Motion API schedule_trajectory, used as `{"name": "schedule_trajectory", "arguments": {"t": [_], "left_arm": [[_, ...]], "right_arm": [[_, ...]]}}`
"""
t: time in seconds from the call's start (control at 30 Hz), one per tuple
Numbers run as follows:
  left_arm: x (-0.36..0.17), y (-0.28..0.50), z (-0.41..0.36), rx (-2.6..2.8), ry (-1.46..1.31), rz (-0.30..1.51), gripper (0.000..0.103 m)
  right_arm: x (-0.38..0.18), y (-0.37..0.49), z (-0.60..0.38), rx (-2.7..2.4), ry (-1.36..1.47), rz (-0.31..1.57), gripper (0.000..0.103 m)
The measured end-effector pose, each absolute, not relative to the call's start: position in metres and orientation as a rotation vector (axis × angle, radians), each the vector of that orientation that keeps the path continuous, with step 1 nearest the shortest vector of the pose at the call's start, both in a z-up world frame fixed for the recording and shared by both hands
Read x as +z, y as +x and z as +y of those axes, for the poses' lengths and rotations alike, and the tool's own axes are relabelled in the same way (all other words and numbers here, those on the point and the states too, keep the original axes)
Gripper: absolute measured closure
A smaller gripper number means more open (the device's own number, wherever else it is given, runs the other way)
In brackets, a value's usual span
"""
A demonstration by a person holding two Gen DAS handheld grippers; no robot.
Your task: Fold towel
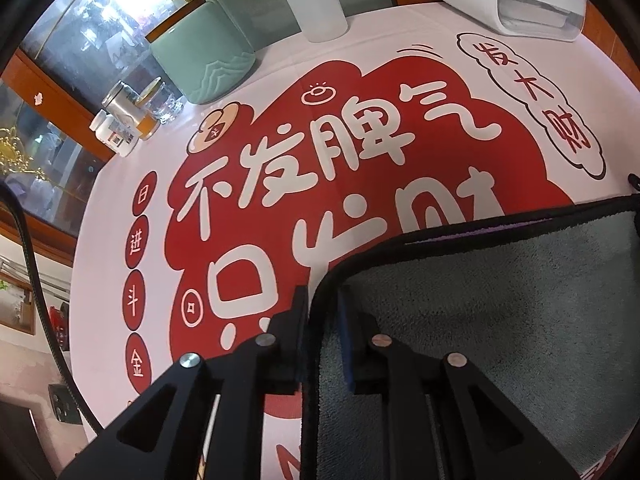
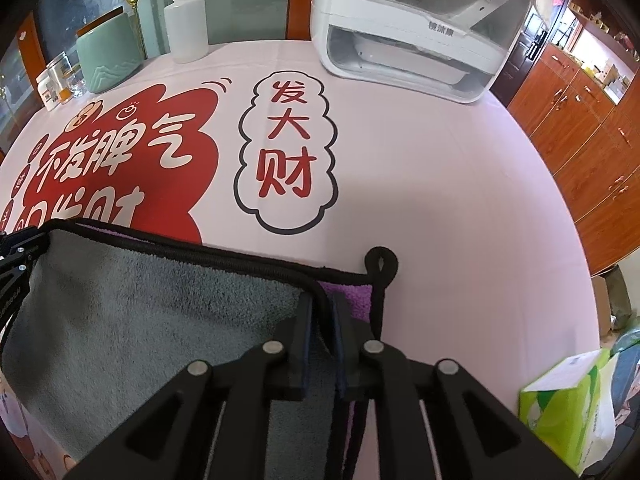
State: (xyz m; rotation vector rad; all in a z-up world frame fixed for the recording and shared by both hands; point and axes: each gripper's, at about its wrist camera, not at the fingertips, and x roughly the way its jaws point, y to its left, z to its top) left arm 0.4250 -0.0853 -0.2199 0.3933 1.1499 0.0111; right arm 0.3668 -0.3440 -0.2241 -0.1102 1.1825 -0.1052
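On tablecloth (image 2: 420, 168), perhaps "发大财" (image 2: 286, 152)

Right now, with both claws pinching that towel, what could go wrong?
The left gripper and right gripper each pinch only the towel's black-trimmed edge, so a corner could slip free. The grey layer might land skewed over the purple one. The hanging loop could bunch into the fold.

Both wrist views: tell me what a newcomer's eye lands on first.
The big red splash with cream Chinese characters on the tablecloth dominates the table's middle. In front of it lies the grey towel with black trim, a purple side peeking out, each near corner pinched by the left gripper and right gripper. At the back stands a white appliance.
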Motion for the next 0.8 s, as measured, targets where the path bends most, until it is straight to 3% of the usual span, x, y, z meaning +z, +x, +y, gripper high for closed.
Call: {"name": "schedule_trajectory", "arguments": {"t": [0.07,0.13,0.17,0.3,0.37,0.47,0.8], "left_arm": [[-0.218,0.424,-0.084,0.028,0.398,1.141,0.069],[-0.214,0.422,-0.081,0.031,0.386,1.134,0.059],[-0.212,0.421,-0.080,0.028,0.380,1.132,0.051],[-0.202,0.412,-0.078,0.026,0.379,1.109,0.044],[-0.196,0.406,-0.078,0.024,0.378,1.102,0.033],[-0.185,0.391,-0.078,0.026,0.378,1.075,0.027],[-0.151,0.335,-0.071,-0.022,0.303,1.061,0.026]], "right_arm": [[-0.219,0.365,-0.346,-0.110,-0.094,1.172,0.077],[-0.212,0.362,-0.346,-0.117,-0.092,1.153,0.065],[-0.209,0.360,-0.346,-0.117,-0.098,1.144,0.064],[-0.197,0.351,-0.338,-0.097,-0.129,1.124,0.063],[-0.192,0.347,-0.334,-0.088,-0.130,1.124,0.063],[-0.185,0.337,-0.327,-0.079,-0.134,1.113,0.063],[-0.162,0.292,-0.306,-0.050,-0.095,1.122,0.063]]}}
